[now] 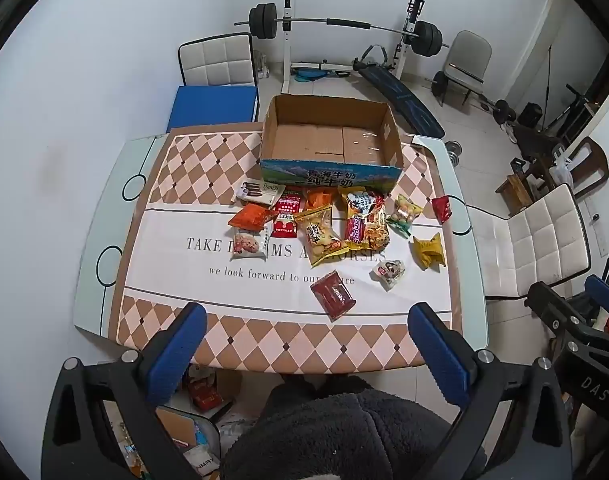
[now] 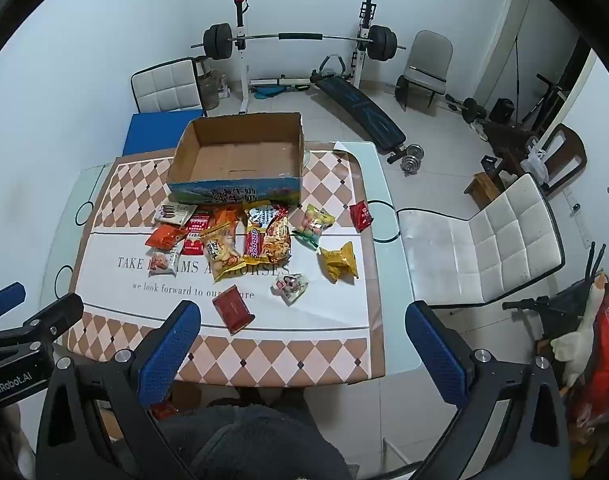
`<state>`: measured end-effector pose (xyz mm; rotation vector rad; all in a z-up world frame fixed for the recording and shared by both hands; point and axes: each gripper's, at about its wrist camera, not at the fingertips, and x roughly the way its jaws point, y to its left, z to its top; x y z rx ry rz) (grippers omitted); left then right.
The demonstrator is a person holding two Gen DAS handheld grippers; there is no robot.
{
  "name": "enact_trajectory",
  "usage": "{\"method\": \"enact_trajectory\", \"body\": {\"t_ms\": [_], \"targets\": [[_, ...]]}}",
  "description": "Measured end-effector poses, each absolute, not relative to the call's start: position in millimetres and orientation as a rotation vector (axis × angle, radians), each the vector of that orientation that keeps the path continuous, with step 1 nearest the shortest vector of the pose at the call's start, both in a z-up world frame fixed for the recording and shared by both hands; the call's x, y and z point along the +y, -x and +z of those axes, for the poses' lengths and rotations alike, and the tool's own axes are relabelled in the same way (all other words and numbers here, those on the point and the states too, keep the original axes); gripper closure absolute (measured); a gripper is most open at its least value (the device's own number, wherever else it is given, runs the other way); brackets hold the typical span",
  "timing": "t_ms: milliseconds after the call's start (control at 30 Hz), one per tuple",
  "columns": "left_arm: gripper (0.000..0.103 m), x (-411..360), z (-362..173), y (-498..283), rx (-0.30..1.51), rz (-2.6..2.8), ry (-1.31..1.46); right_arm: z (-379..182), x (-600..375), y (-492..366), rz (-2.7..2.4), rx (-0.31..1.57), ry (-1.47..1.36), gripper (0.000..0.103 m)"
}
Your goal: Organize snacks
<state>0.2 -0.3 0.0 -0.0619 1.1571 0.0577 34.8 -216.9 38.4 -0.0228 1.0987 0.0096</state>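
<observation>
Blue-padded fingers (image 1: 186,344) of the left gripper (image 1: 308,344) and the right gripper (image 2: 304,340) are spreading wide, holding nothing, hanging above the near table (image 1: 470,280) edge. A checkered cloth (image 1: 264,344) reading "TAKE… we look forward to our…" is covering the table. Snack packets (image 1: 320,236), one marked "Sedaap" (image 2: 266,242), are lying in front of the open cardboard box (image 1: 330,136). A barbell rack (image 2: 296,40) and white chairs (image 2: 508,240) are standing behind.
</observation>
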Motion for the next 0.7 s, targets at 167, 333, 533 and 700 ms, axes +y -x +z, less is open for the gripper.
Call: {"method": "enact_trajectory", "body": {"t_ms": [167,333,533,700], "targets": [[0.0,-0.4,0.4,0.1,1.151,0.053,0.066,37.6,-216.7,-35.5,0.004,1.106,0.031,0.0],[0.0,-0.3,0.7,0.2,1.151,0.05,0.069,37.8,-217.1,-35.3,0.004,1.106,0.033,0.0],[0.0,-0.3,0.8,0.6,1.149,0.049,0.071,40.0,-218.9,-33.8,0.001,1.1,0.03,0.0],[0.0,-0.9,0.9,0.0,1.147,0.048,0.07,39.5,-211.5,-31.9,-0.002,1.098,0.031,0.0]]}}
